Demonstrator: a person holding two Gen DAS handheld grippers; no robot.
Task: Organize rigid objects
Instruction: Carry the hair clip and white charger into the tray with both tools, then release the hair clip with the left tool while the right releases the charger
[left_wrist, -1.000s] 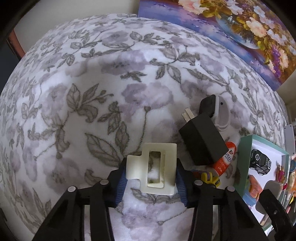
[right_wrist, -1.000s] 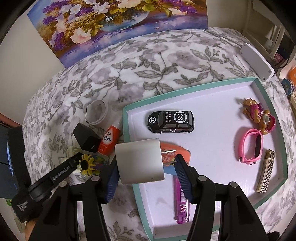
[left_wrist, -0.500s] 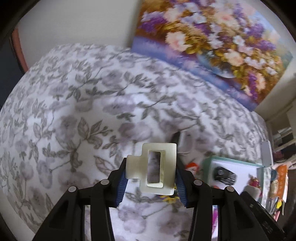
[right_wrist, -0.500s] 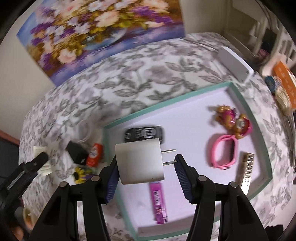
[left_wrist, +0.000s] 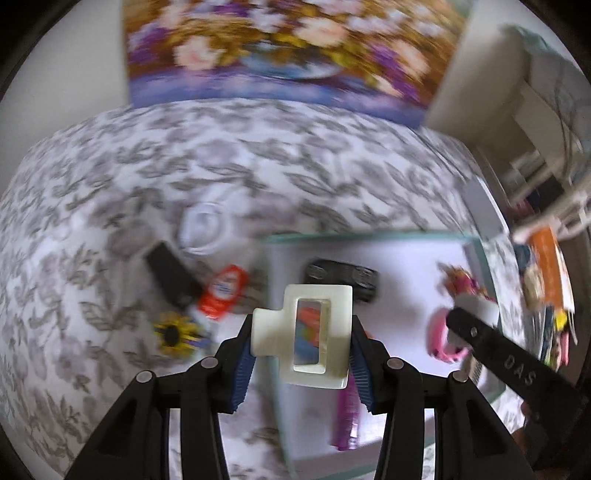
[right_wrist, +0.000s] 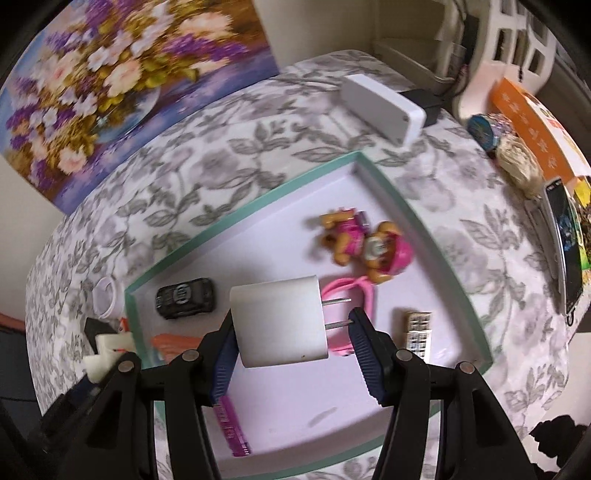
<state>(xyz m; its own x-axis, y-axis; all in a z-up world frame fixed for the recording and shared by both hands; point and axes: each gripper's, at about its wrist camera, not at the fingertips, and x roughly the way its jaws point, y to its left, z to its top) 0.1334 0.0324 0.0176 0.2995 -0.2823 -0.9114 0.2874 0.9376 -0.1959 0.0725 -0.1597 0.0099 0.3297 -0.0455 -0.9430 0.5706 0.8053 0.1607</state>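
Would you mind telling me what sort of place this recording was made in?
Probably a home room, not a lab: a floral tablecloth covers the table, a flower painting leans on the wall, and white shelving holds household clutter.

My left fingers' cream rectangular frame clip (left_wrist: 314, 338): smooth, slightly glossy plastic.
My right fingers' white cube charger (right_wrist: 280, 326): matt plastic, two bright metal prongs.
Teal-rimmed white tray (right_wrist: 258, 205): smooth, matt.
Grey floral bedspread (right_wrist: 207, 155), upper frame: soft cloth.
Black toy car (right_wrist: 184, 297): glossy.
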